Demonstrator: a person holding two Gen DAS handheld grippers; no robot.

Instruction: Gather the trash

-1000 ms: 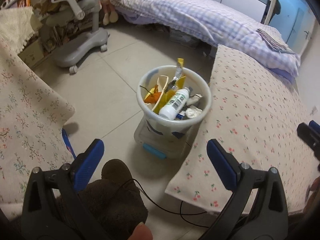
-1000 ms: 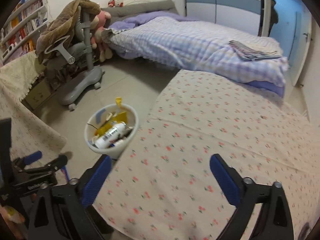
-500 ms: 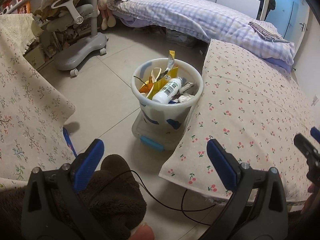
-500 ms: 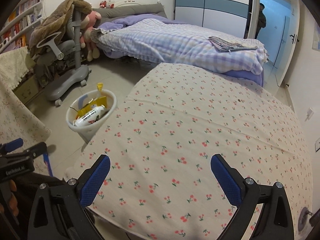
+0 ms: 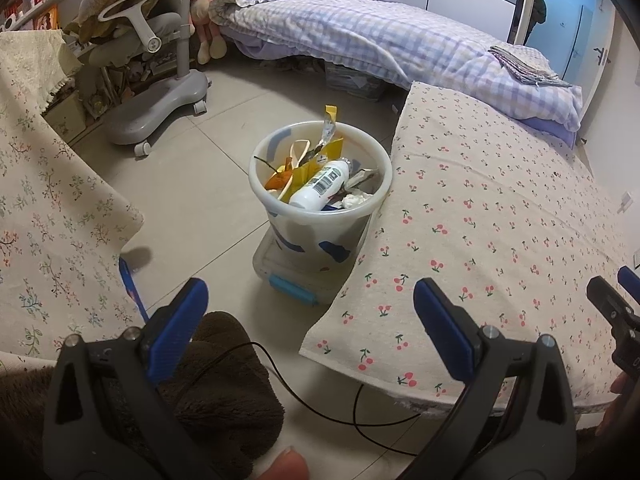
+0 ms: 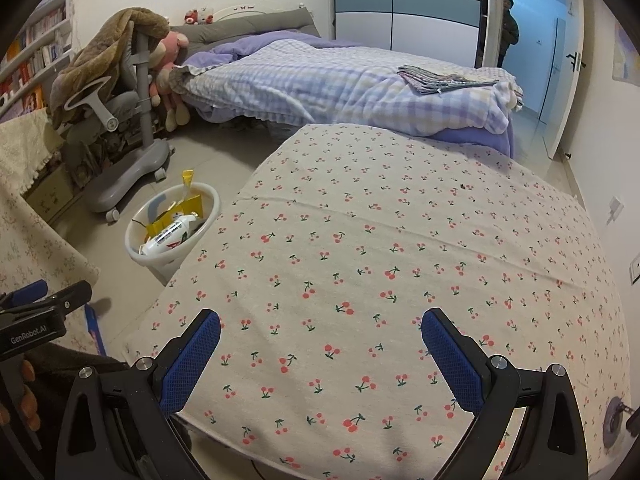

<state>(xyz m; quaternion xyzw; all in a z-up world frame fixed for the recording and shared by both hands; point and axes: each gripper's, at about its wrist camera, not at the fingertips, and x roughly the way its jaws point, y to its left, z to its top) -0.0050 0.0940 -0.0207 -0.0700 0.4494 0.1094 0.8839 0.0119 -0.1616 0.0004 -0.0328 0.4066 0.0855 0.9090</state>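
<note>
A white trash bin [image 5: 320, 216] stands on the tiled floor beside a table under a cherry-print cloth [image 5: 500, 220]. It holds a white bottle [image 5: 318, 188], yellow wrappers [image 5: 330, 132] and crumpled paper. My left gripper [image 5: 310, 308] hangs open and empty, short of the bin and above the floor. In the right wrist view the same bin [image 6: 172, 232] sits at the table's left edge, and my right gripper [image 6: 320, 340] hovers open and empty over the cherry cloth [image 6: 400, 248].
A grey wheeled chair [image 5: 156, 92] stands behind the bin and a bed with a checked quilt [image 5: 380, 40] lies beyond. A second floral-covered table [image 5: 44, 184] is on the left. A black cable [image 5: 320, 404] trails across the floor. A person stands in the doorway [image 6: 510, 28].
Both grippers have risen and pulled back from the bin. The right wrist view now takes in more of the cherry cloth and the room. Both stay open and empty.
</note>
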